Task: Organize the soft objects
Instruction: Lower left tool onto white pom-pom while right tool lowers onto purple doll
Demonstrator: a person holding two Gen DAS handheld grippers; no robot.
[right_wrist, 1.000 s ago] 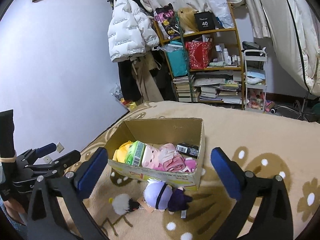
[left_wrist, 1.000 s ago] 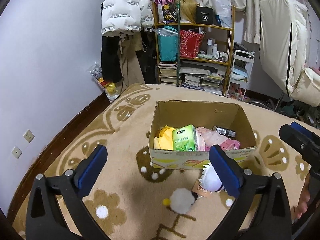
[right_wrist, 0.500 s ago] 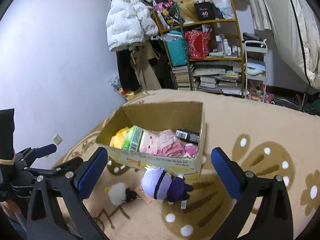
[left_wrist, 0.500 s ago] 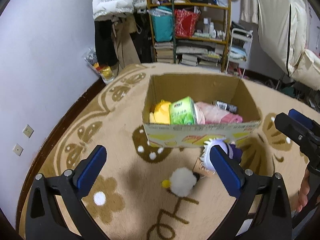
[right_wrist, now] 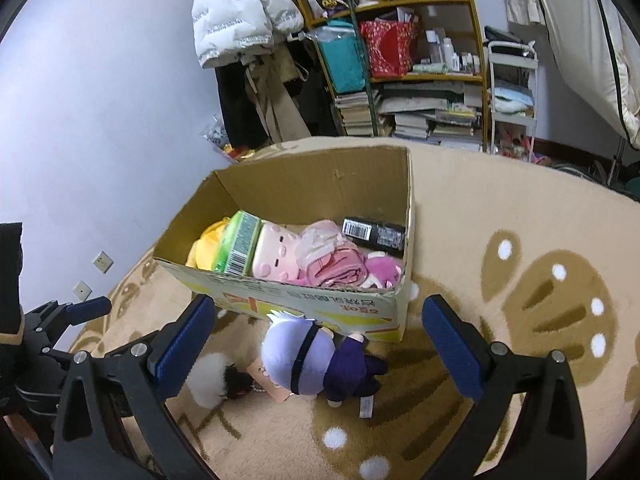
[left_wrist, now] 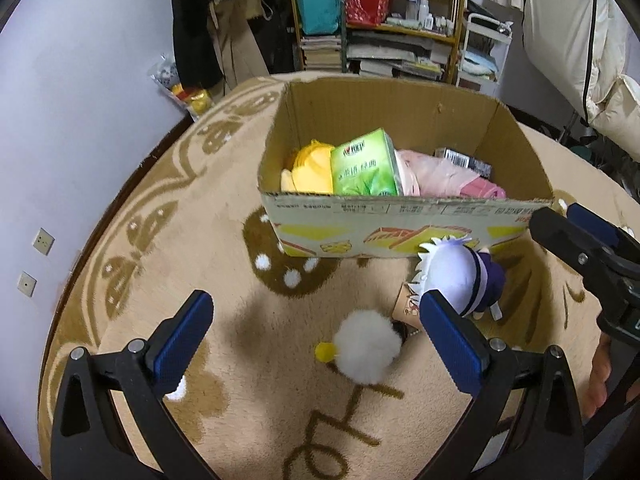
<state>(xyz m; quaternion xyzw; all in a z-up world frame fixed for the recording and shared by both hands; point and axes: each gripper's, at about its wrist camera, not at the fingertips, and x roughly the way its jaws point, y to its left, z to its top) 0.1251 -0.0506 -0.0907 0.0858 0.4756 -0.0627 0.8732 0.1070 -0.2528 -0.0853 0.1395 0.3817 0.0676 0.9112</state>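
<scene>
Your box (left_wrist: 404, 224) sits on the rug (left_wrist: 224, 216), shelf (right_wrist: 420, 76) far behind. Doll (right_wrist: 304, 356) lies near, touching the box; pompom (left_wrist: 366, 354) just left of it.

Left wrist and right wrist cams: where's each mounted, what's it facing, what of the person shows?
Left wrist: on the left gripper, open, looking down at the brown cardboard box and white fluffy pom-pom toy; right gripper and a hand at right.
Right wrist: on the right gripper, open, over the purple-bodied plush doll; left gripper at left.
Shared: box, doll, pom-pom.
</scene>
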